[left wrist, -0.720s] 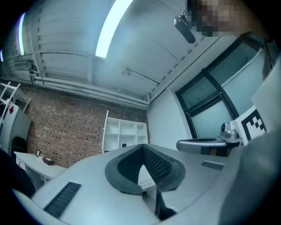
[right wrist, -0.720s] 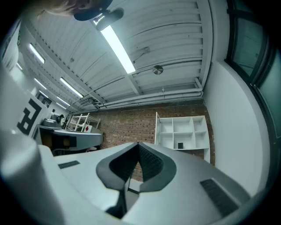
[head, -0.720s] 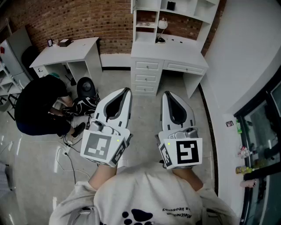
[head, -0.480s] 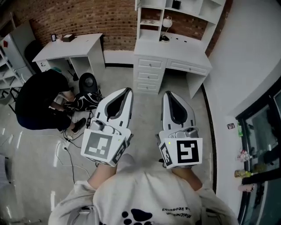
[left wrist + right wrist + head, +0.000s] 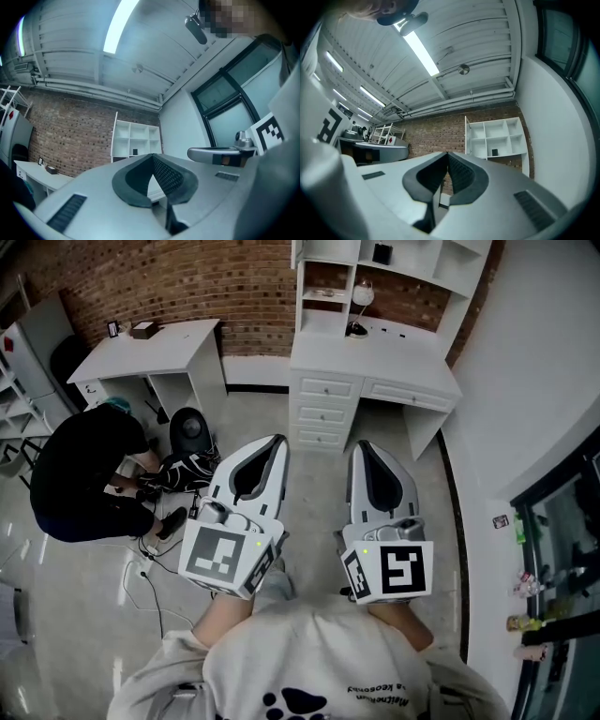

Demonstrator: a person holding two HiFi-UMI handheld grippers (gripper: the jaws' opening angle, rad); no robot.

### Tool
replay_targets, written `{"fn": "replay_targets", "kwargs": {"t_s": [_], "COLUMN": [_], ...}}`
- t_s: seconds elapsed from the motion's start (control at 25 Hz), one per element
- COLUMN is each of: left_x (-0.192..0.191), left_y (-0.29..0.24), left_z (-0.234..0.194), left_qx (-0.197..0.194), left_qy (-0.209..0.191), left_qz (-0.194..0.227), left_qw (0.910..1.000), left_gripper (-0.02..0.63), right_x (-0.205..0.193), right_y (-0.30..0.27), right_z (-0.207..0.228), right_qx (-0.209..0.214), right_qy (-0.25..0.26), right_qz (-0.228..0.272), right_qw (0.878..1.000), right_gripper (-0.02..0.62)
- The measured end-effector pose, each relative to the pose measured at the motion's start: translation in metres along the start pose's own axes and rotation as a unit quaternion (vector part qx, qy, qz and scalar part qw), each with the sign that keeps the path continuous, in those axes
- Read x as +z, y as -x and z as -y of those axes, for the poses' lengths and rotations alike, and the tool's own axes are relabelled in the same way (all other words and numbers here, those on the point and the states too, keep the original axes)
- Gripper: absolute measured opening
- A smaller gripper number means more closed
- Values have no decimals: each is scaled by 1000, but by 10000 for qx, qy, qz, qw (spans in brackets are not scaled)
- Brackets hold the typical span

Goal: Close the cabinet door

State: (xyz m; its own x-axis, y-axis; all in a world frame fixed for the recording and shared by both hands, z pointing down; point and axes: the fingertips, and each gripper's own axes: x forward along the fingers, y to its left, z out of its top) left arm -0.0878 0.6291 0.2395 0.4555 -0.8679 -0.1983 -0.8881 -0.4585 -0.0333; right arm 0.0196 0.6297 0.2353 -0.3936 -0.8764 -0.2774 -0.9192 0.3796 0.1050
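Observation:
A white desk (image 5: pixel 375 357) with drawers (image 5: pixel 323 413) stands against the brick wall, and a white open-shelf unit (image 5: pixel 394 259) sits on top of it. In the right gripper view the shelf unit (image 5: pixel 494 138) has a thin white panel upright at its left edge; whether this is an open door I cannot tell. My left gripper (image 5: pixel 277 441) and right gripper (image 5: pixel 361 445) are side by side in mid-air, well short of the desk and pointing toward it. Both are shut and hold nothing. Their dark pads meet at the tip in the left gripper (image 5: pixel 152 157) view and the right gripper (image 5: pixel 447 153) view.
A person in black (image 5: pixel 84 465) crouches on the floor at the left, beside a smaller white desk (image 5: pixel 150 348). Cables (image 5: pixel 141 568) and a dark round object (image 5: pixel 190 427) lie near them. A white wall and a glass partition (image 5: pixel 562 549) bound the right side.
The desk and shelf unit have slid lower and slightly right in the head view. Both grippers keep their side-by-side pose and stay shut.

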Motion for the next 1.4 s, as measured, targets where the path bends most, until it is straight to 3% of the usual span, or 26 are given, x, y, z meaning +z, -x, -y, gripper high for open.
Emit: {"fn": "replay_targets", "kwargs": {"t_s": [0.72, 1.4], "left_x": [-34, -80], "left_y": [-154, -272], "left_z": [-161, -224], "left_qx": [-627, -685], "left_qy": [-69, 31], "left_qz": [28, -97], "left_qw": [9980, 9976], "left_gripper": [8, 8], "right_x": [-62, -123], "right_y": [-210, -332], "right_z": [8, 53], "right_qx": [-504, -411], "right_qy": [-33, -1], "right_qz": [-54, -229], "right_qw": [9987, 9989], "right_gripper": [18, 18]}}
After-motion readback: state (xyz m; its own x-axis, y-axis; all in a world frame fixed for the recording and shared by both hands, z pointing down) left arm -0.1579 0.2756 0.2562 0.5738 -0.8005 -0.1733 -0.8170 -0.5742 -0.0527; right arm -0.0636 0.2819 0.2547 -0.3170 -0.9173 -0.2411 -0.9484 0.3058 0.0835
